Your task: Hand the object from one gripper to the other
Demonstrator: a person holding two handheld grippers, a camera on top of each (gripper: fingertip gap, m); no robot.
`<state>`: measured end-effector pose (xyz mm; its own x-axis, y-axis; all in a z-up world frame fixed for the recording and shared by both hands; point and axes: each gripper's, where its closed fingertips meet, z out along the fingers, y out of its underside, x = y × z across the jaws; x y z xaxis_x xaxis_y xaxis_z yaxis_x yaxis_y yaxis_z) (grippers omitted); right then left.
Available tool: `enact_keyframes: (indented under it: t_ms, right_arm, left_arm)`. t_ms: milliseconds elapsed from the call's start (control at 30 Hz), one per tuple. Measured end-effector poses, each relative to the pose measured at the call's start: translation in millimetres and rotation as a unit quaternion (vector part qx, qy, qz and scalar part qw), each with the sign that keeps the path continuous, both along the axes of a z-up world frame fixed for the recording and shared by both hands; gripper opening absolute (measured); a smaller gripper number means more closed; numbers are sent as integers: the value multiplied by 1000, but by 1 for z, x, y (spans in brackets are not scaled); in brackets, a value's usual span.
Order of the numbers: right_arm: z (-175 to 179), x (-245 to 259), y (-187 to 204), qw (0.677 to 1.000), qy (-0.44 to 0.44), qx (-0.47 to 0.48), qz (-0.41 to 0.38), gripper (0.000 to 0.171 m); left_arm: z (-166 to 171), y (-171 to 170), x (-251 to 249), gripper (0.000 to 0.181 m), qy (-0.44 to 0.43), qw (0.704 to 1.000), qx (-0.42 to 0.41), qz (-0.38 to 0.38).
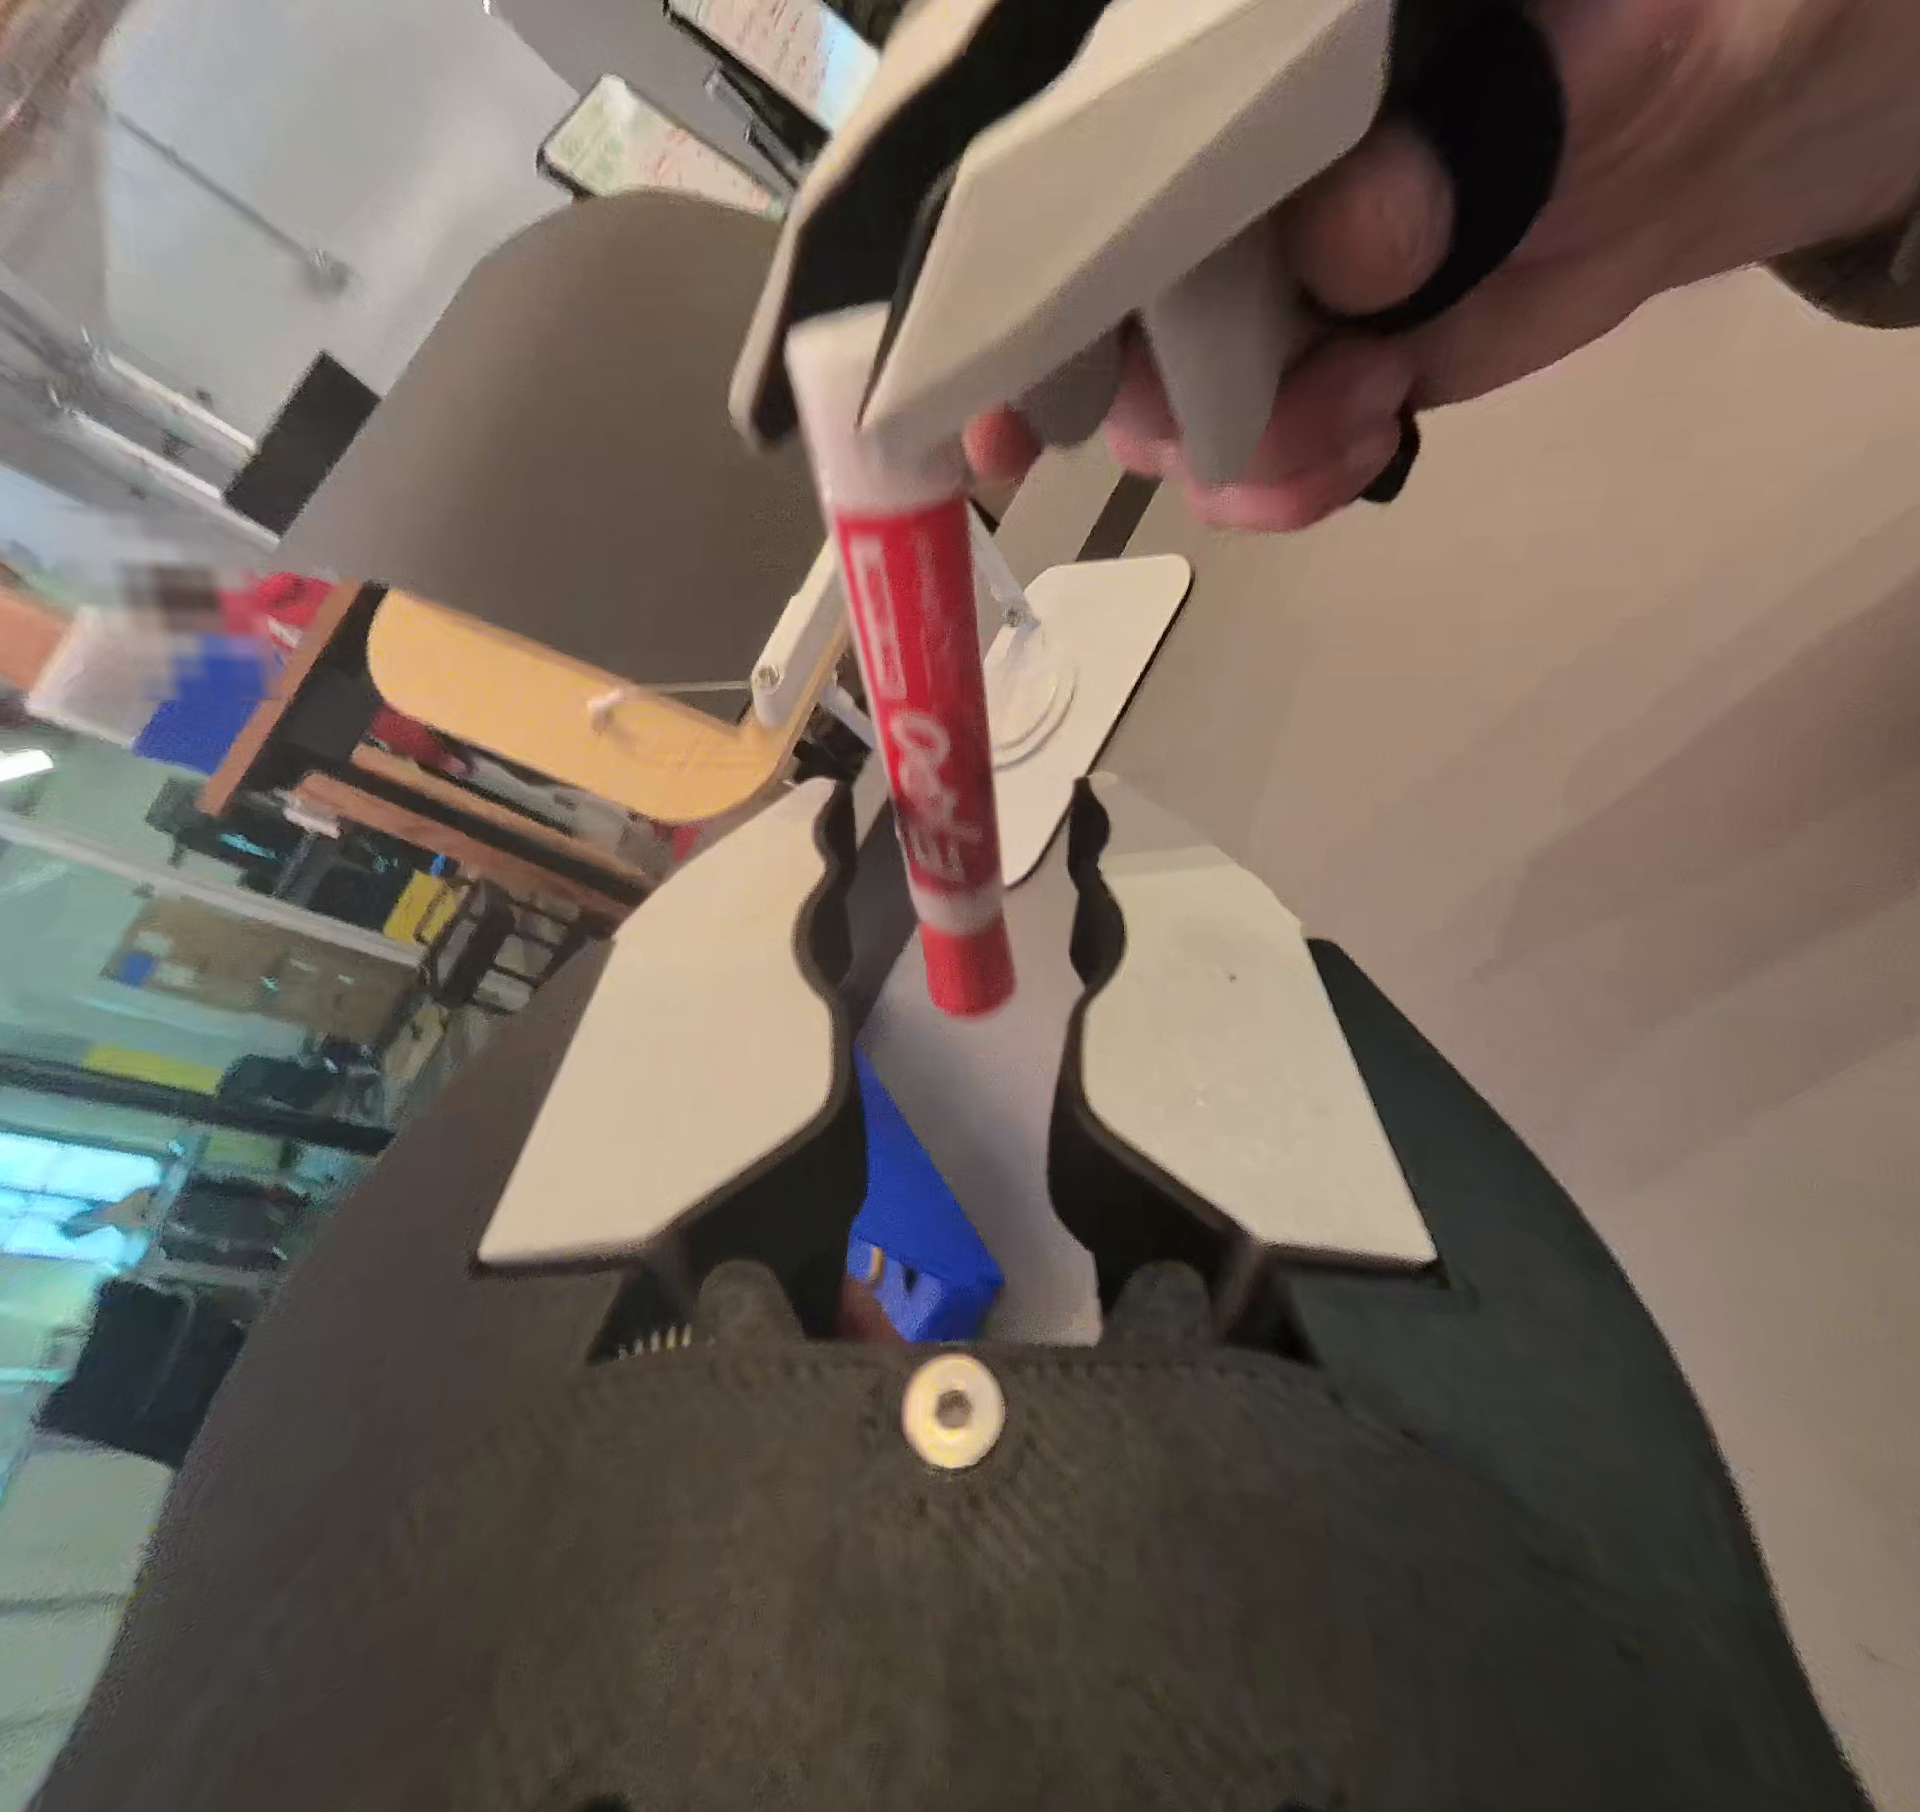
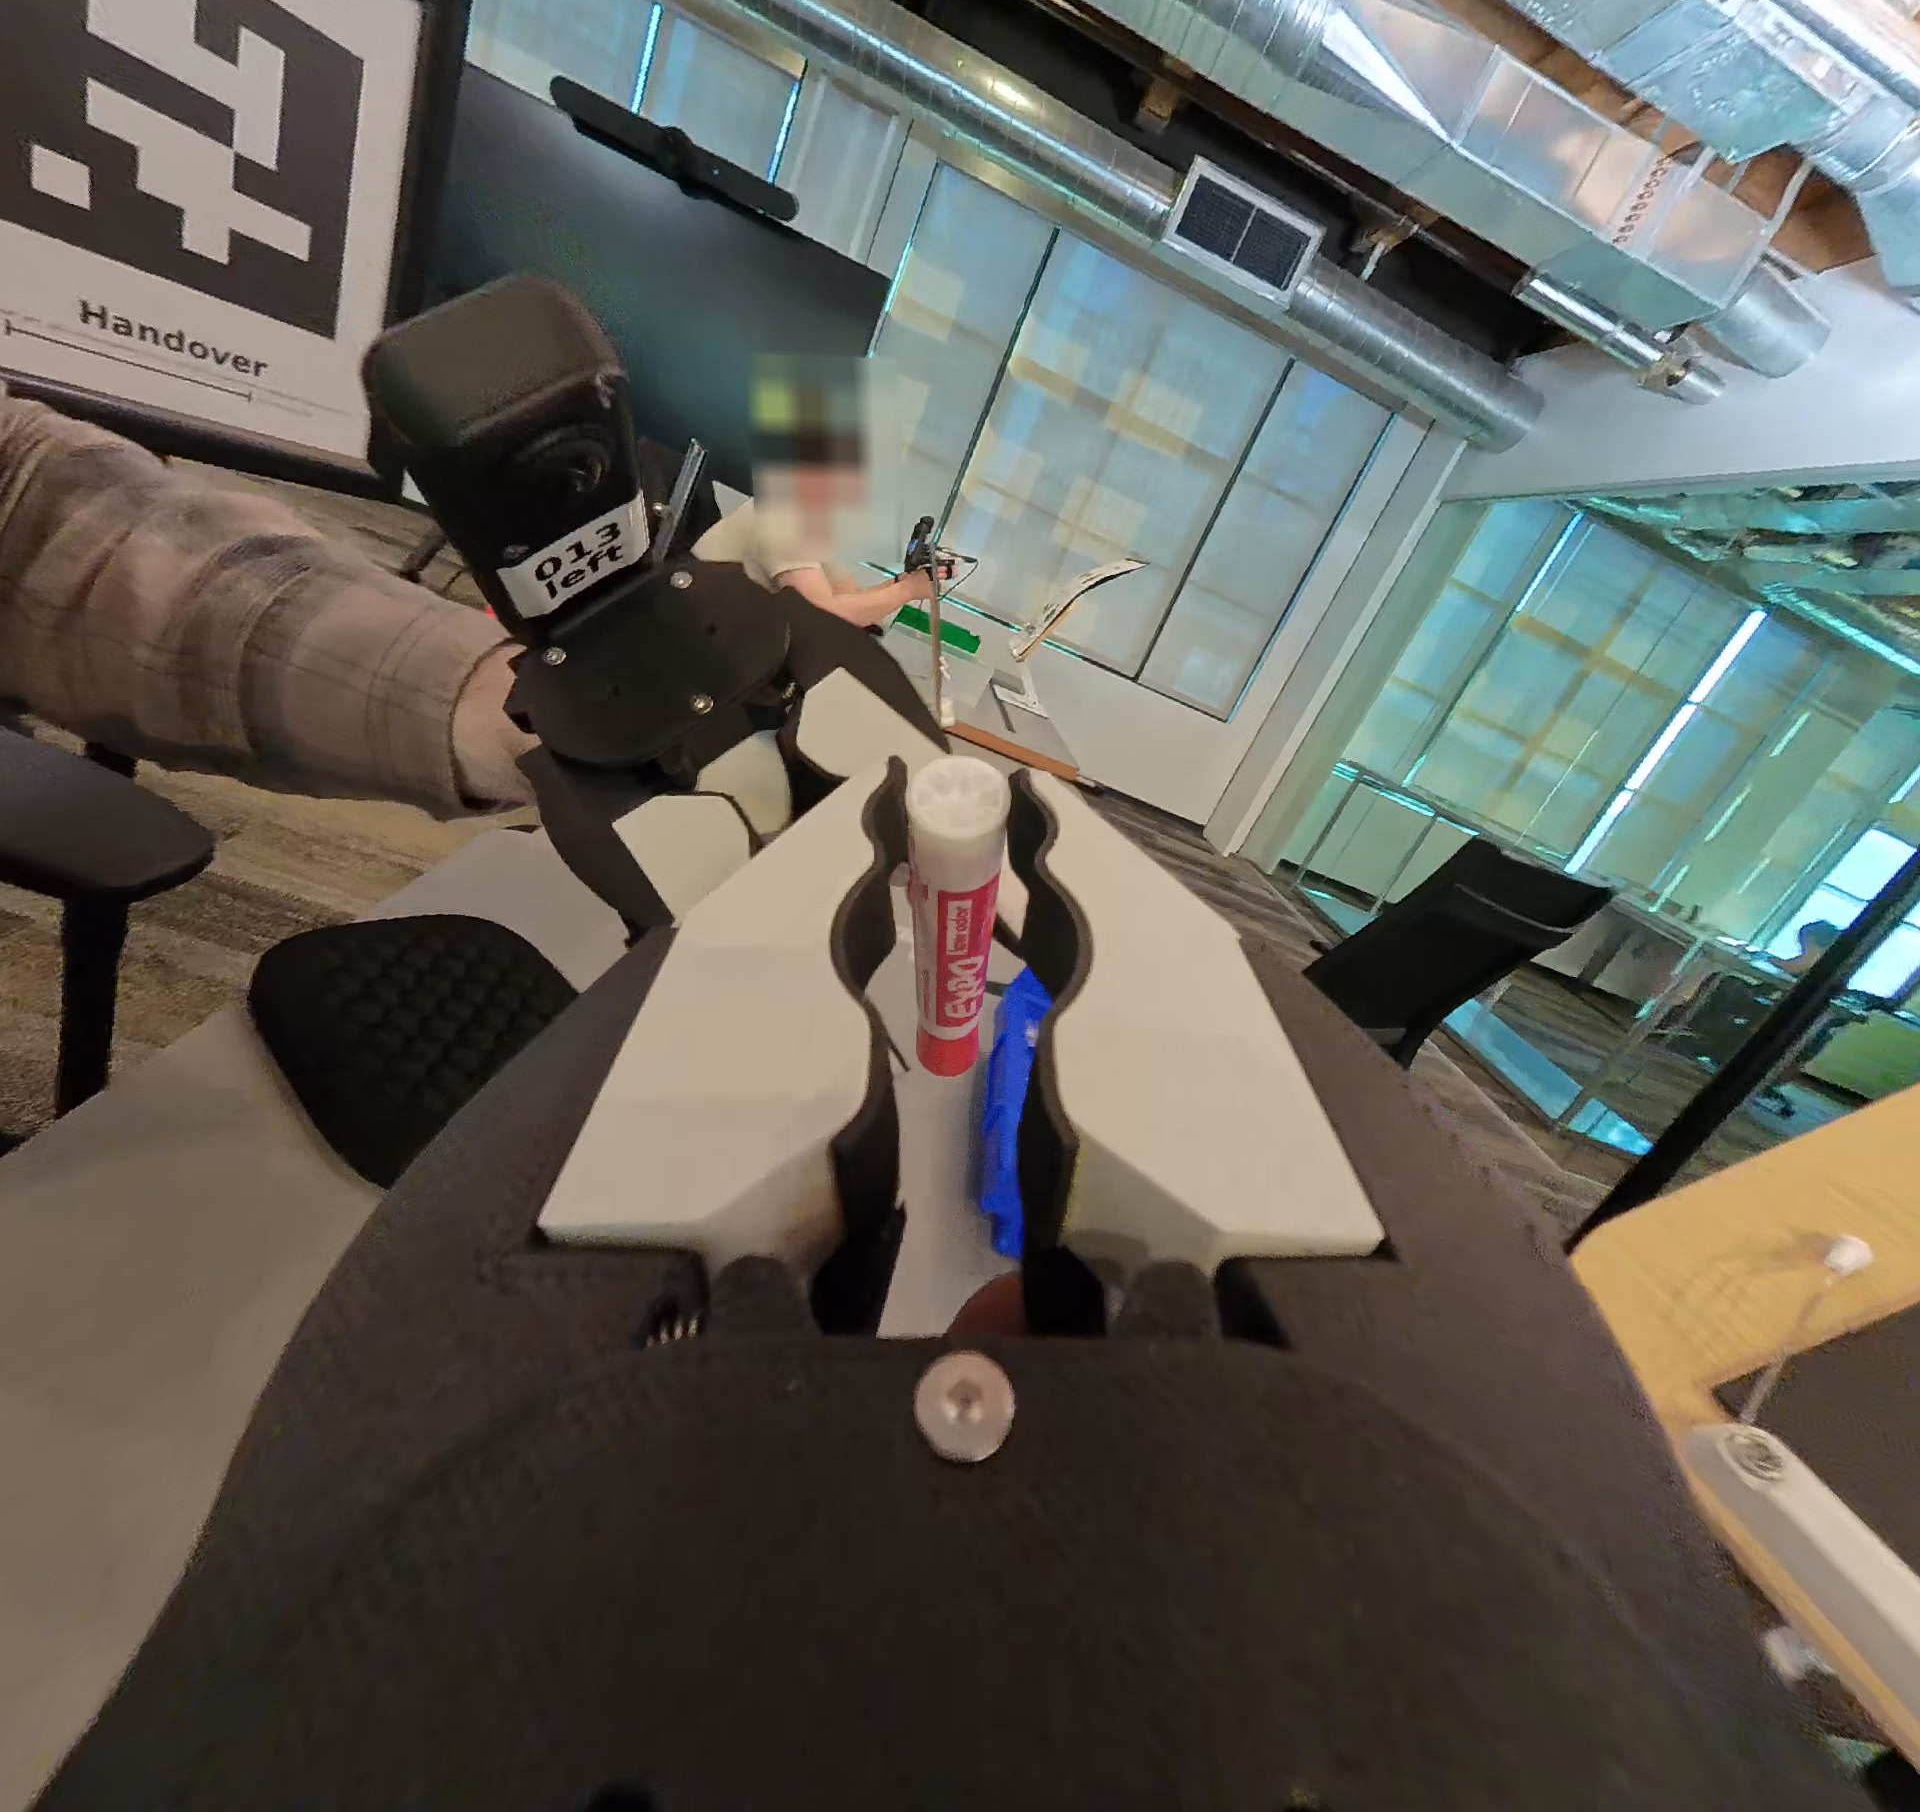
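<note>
Right claw (image 1: pixel 821 380) comes in from upper right of the left wrist view, gripped by a bare hand (image 1: pixel 1621 204), its white flat fingers pinching the white end of a red dry-erase marker (image 1: pixel 930 723). Marker hangs slanted, smooth cylinder w/ red cap low between the left claw (image 1: pixel 951 879) fingers, which are spread, wavy black inner edges clear of it.
</note>
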<state>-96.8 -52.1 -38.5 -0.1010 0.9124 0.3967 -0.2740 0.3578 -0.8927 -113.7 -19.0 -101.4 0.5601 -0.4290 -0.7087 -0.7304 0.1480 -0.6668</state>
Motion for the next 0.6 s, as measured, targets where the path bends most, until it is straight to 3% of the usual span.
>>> enact_keyframes:
  t_ms: [133, 233, 333, 400, 500, 600]
  right_arm:
    - [14, 11, 7, 997, 28, 56, -43, 17]
    - [23, 17, -1, 989, 45, 126, -71, 17]
    - [24, 17, -16, 973, 52, 203, -93, 17]
    - [23, 15, -31, 963, 56, 247, -96, 16]
    - [14, 8, -53, 937, 53, 328, -107, 16]
    - [1, 0, -77, 910, 51, 397, -106, 17]
  left_arm:
    - [-6, -2, -12, 38, -155, 982, -104, 3]
    - [-6, -15, -5, 38, -335, 907, -246, -61]
    - [3, -24, 1, 41, -465, 817, -319, -124]
    - [4, -28, 5, 43, -498, 779, -350, -153]
    - [-8, -34, 13, 44, -475, 780, -374, -163]
    - [11, -50, 20, 46, -504, 738, -386, -229]
